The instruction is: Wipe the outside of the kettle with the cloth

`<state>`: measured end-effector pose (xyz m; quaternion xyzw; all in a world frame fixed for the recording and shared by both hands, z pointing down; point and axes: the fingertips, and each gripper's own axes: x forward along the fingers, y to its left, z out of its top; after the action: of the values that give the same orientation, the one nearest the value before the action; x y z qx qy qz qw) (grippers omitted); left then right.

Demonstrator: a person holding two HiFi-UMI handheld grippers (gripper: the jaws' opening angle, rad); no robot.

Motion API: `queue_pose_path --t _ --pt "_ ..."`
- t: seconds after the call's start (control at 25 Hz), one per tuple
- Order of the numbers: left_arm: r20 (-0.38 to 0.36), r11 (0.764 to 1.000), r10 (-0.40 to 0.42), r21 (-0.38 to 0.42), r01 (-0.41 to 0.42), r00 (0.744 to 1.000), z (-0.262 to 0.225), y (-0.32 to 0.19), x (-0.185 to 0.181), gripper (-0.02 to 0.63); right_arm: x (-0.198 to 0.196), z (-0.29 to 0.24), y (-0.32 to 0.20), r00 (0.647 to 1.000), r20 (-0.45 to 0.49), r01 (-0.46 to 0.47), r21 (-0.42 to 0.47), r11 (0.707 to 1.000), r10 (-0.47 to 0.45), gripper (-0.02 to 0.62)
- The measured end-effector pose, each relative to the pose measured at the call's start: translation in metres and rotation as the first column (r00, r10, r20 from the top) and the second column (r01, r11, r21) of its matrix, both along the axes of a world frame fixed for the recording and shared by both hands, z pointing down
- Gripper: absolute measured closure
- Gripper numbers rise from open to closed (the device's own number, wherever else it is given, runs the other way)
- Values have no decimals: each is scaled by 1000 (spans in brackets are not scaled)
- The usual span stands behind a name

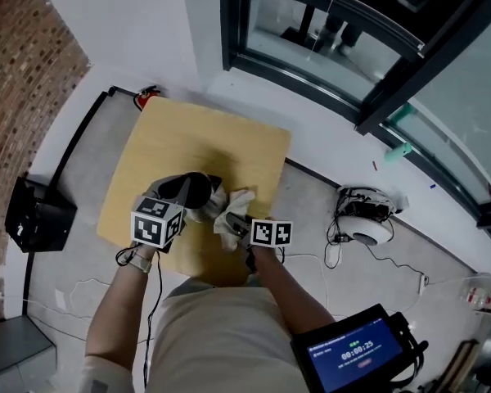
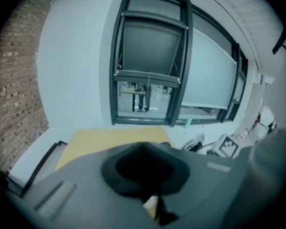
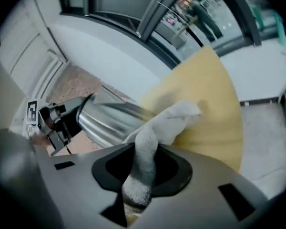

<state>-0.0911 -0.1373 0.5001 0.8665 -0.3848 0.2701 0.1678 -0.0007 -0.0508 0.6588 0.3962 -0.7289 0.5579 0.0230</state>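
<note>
The right tool point(image 3: 133, 199) pinches the cloth point(image 3: 167, 125). Its jaws are drawn in on a twisted rope of the fabric, which rises through the dark recess of the tool's grey body. The cloth's free end bunches into a loose wad that lies against the side of the kettle point(image 3: 109, 120).

The left tool point(image 1: 178, 200) sits at the kettle's dark upper end. In the right gripper view its black jaws meet the kettle there and grip it. Its own view shows only a dark recess and a thin slit, so I cannot tell how wide those jaws stand.

The kettle is over the near part of the counter point(image 1: 204, 137), between the 2 tools, with the cloth just to its right. The far half of the counter is bare board.

On the floor to the right lies a round white device point(image 1: 367, 226) with tangled cables, and a black box point(image 1: 37, 215) sits to the left. A dark-framed window point(image 1: 311, 47) runs along the far side. A brick wall point(image 1: 24, 72) stands at the far left, and a lit screen point(image 1: 356, 354) shows at the near right.

The kettle's body is smooth, shiny brushed steel that tapers along its length. The cloth is white, nubby terry. The counter is a plain, pale yellow wooden square.
</note>
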Motion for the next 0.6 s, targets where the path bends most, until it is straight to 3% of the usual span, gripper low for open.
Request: queue_pose_path --t 0.08,0.16,0.24,0.28,0.32,0.44,0.52,0.6 --pt "9 1000 -2 14 2 1000 0 -2 -1 620 17 -25 -26 990 -135 -24 148 989 44 495" --pt "9 1000 7 23 -7 1000 -1 2 0 620 27 -40 -53 958 -283 40 257 966 36 495" --pt "-8 999 25 44 -25 1000 -8 15 -2 618 23 -35 -64 914 -400 176 249 952 -64 489" --pt "-23 997 20 68 -18 1000 -15 25 -6 618 20 -29 -63 889 -440 240 218 946 -124 419" --pt "-46 995 3 100 1 999 -24 34 -13 618 18 -25 -62 866 -469 289 191 938 -171 348" --pt "-135 988 -47 139 66 990 -39 69 -36 617 17 -44 -55 835 -505 359 200 912 -218 305" --pt "-171 989 -66 119 87 983 -34 96 -50 617 16 -64 -41 835 -498 389 228 893 -236 301" --pt "-215 990 -90 84 111 972 -27 121 -59 617 17 -90 -23 865 -452 375 293 880 -218 301"
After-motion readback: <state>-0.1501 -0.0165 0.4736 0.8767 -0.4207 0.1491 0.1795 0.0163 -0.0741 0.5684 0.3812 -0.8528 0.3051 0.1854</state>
